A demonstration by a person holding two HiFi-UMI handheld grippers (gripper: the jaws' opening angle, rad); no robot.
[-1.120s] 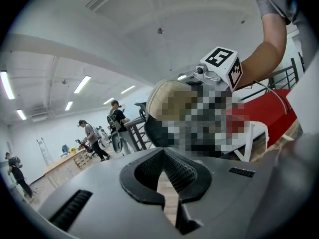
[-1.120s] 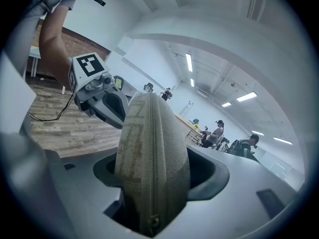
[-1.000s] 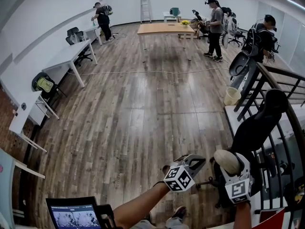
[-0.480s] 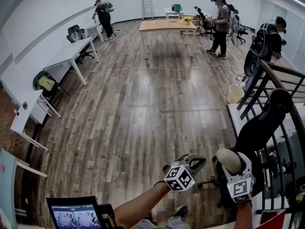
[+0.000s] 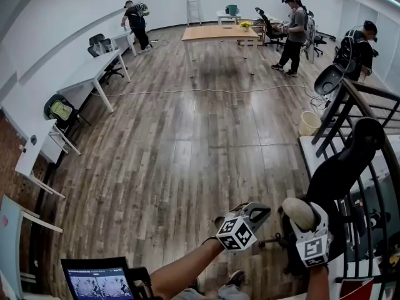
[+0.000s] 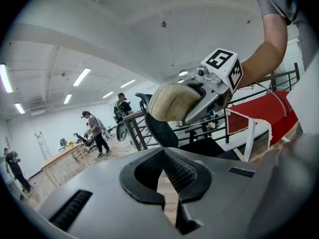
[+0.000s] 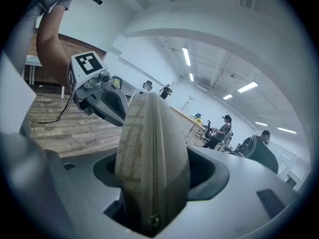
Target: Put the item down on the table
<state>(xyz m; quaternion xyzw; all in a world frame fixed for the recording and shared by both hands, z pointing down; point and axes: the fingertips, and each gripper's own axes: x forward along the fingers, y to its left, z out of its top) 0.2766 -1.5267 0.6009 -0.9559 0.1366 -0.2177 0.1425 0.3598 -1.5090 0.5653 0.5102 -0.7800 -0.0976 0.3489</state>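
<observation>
The wooden floor (image 5: pixel 187 142) fills most of the head view. A wooden table (image 5: pixel 215 35) stands far away at 12 o'clock, and a white table (image 5: pixel 305 150) lies behind the black railing (image 5: pixel 350 105) at about 3 o'clock. Both tools are low, near 5 o'clock.

The right gripper (image 5: pixel 303 220) is clenched on a beige pouch (image 5: pixel 296 210), which is in the air, over the floor and not over any table. The left gripper (image 5: pixel 261 211) is closed on nothing.

To do it well, I think the pouch must first be carried above a table top, then lowered until it rests — only then should the jaws open (a release here would drop it).

The right gripper view shows the zipper (image 7: pixel 151 153) and the firm pinch. The head view shows only a rounded end.
</observation>
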